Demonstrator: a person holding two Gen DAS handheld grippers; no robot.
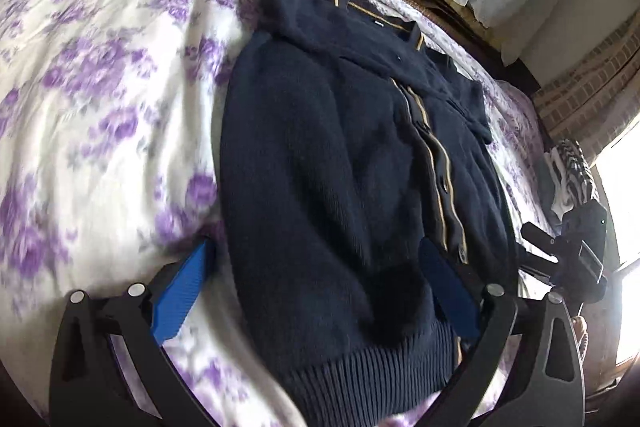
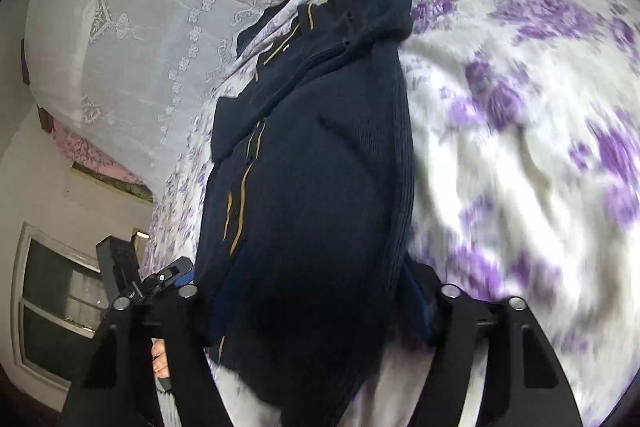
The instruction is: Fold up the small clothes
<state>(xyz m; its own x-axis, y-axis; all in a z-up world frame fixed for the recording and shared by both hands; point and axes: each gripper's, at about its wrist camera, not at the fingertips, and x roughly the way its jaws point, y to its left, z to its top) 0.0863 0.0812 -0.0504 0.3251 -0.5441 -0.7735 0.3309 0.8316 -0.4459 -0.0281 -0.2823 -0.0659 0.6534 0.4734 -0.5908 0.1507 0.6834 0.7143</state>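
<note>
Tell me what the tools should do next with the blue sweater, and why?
Probably close both tools on the hem: the navy sweater lies spread on the flowered blanket, and the left tool and right tool sit open, straddling its bottom edge.

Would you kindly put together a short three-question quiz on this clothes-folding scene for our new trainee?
1. True or false: the navy cardigan lies on a plain grey bedspread.
2. Multiple choice: the stripes beside the cardigan's front opening are A) red, B) tan, C) white.
3. Fill in: the left gripper has its blue fingers spread to either side of the cardigan's ribbed ____.

Key
1. False: the bedspread is white with purple flowers.
2. B.
3. Hem. The right gripper also straddles the cardigan with jaws apart.
</note>
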